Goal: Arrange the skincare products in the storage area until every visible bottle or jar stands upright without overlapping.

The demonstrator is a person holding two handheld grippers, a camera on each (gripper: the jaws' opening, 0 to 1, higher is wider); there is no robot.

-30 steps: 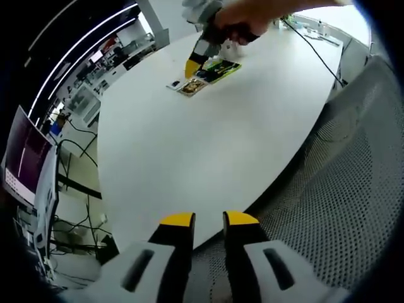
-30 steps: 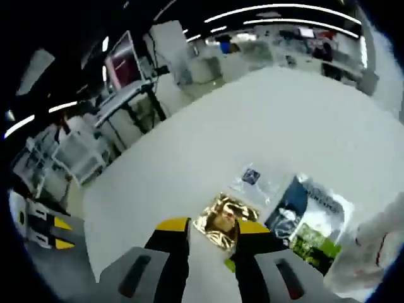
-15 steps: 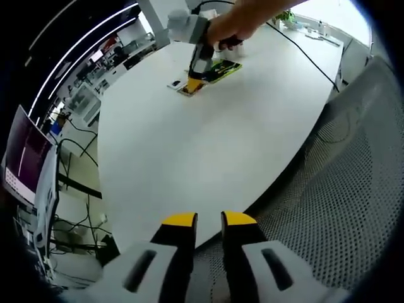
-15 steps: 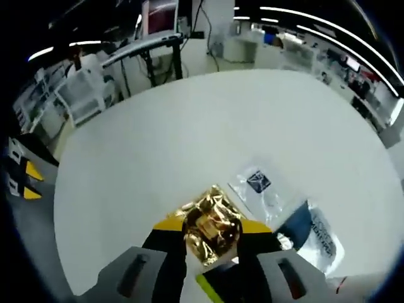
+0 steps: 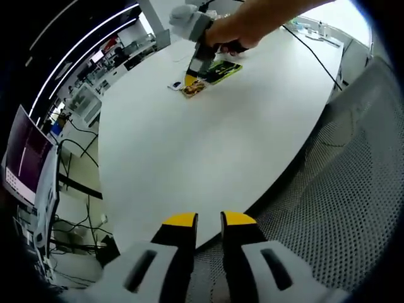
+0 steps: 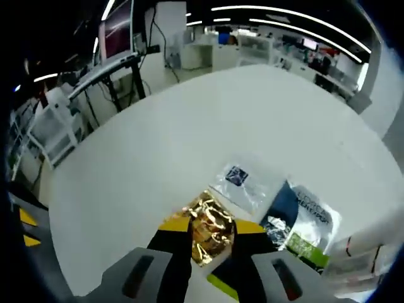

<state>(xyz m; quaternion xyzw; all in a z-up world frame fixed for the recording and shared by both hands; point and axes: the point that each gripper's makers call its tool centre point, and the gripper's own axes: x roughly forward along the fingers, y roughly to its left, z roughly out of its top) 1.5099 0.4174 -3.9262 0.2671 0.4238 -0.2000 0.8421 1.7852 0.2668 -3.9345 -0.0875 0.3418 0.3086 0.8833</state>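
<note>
1. Two grippers. The right gripper [image 6: 203, 226] has its yellow-tipped jaws on either side of one crinkled gold foil sachet [image 6: 207, 229], apparently clamping it. In the left gripper view it sits at 12 o'clock, gripped by a hand [image 5: 243, 25].
2. The left gripper [image 5: 203, 220] has its jaws nearly together and holds nothing, at the near edge of the table [image 5: 208, 145].
3. Three flat packets: the gold sachet, a clear plastic sachet [image 6: 243, 183] at 1 o'clock from it, and a glossy blue-green pouch [image 6: 302, 224] at 3 o'clock.
4. One smooth white oval table; one grey mesh chair [image 5: 341, 177] at 4 o'clock.
</note>
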